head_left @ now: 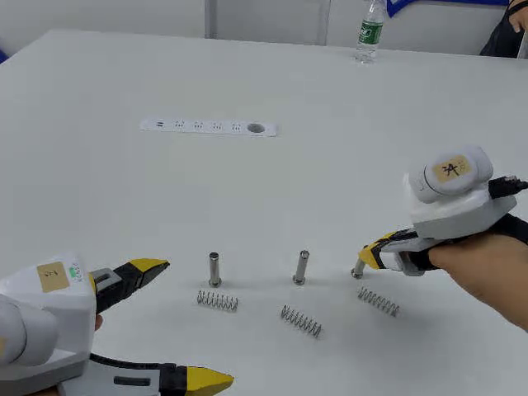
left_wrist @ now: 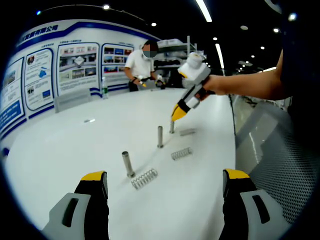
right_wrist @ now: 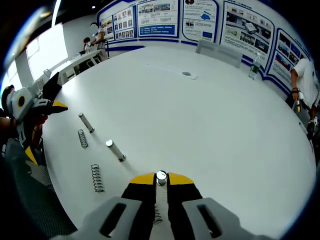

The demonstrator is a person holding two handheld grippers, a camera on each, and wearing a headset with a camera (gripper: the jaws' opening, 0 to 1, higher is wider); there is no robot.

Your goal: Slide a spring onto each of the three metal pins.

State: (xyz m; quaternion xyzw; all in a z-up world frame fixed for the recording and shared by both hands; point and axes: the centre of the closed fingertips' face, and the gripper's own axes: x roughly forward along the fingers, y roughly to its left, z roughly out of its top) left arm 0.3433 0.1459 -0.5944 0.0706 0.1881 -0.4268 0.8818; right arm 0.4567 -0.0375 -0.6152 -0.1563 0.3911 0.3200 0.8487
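Three short metal pins stand upright in a row on the white table [head_left: 124, 198]: the left pin [head_left: 214, 269], the middle pin [head_left: 302, 267] and the right pin [head_left: 358, 269]. A loose spring lies in front of each: left spring [head_left: 217, 300], middle spring [head_left: 300, 321], right spring [head_left: 379, 302]. My right gripper [head_left: 367, 257] is shut on the right pin [right_wrist: 161, 176], whose round top shows between the yellow tips. My left gripper [head_left: 186, 323] stands wide open at the near left, short of the left pin [left_wrist: 128, 163] and the left spring [left_wrist: 144, 178], holding nothing.
A white power strip [head_left: 209, 126] lies flat toward the far side of the table. A water bottle [head_left: 370, 31] stands at the far edge. A person [left_wrist: 142, 65] stands beyond the table's far end. The table edge runs close to the springs' near side.
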